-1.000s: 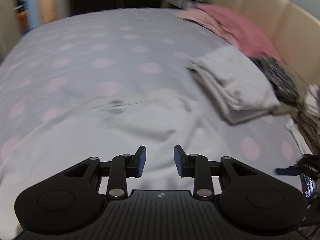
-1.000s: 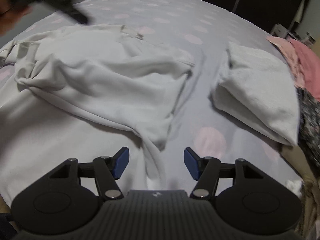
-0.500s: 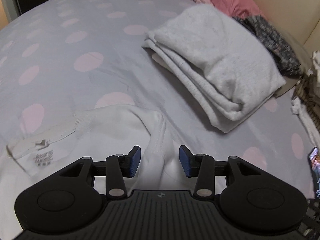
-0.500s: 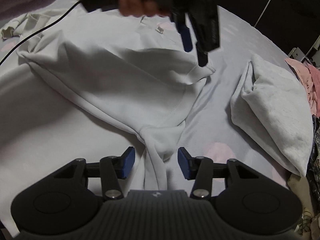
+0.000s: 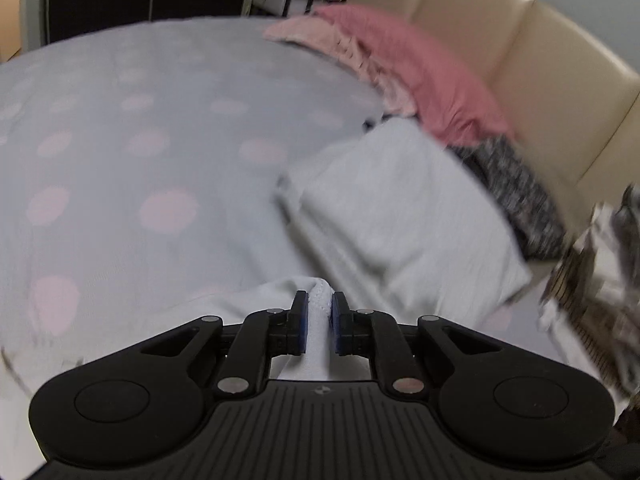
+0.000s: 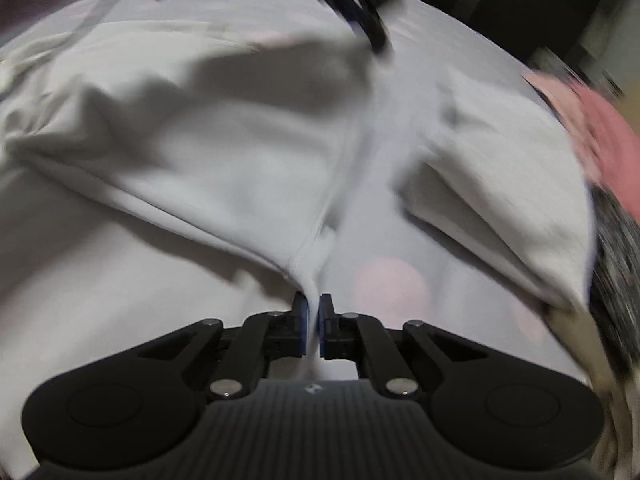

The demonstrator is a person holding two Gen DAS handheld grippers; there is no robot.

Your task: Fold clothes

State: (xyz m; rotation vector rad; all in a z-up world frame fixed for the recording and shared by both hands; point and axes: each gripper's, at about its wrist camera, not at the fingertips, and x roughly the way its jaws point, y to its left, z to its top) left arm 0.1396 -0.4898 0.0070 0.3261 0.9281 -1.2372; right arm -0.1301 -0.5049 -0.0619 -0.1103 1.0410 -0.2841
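Note:
A white garment lies crumpled across the grey bedsheet with pink dots. In the left wrist view only its near edge shows. My left gripper has the ribbed hem between its blue pads; its jaws are closing and the pads press the cloth. My right gripper is pinching a hanging fold of the same garment, its jaws closing tight on it. The other gripper appears as a dark blur at the top of the right wrist view. Both views are smeared by motion.
A folded light grey sweatshirt lies to the right on the bed. Behind it sit pink clothes and a dark speckled garment against a beige padded headboard. More mixed clothes pile at the right edge.
Both grippers went from open around white cloth to pinched on it. The left one swung over to the hem near the folded sweatshirt; the right one dropped slightly onto the fold.

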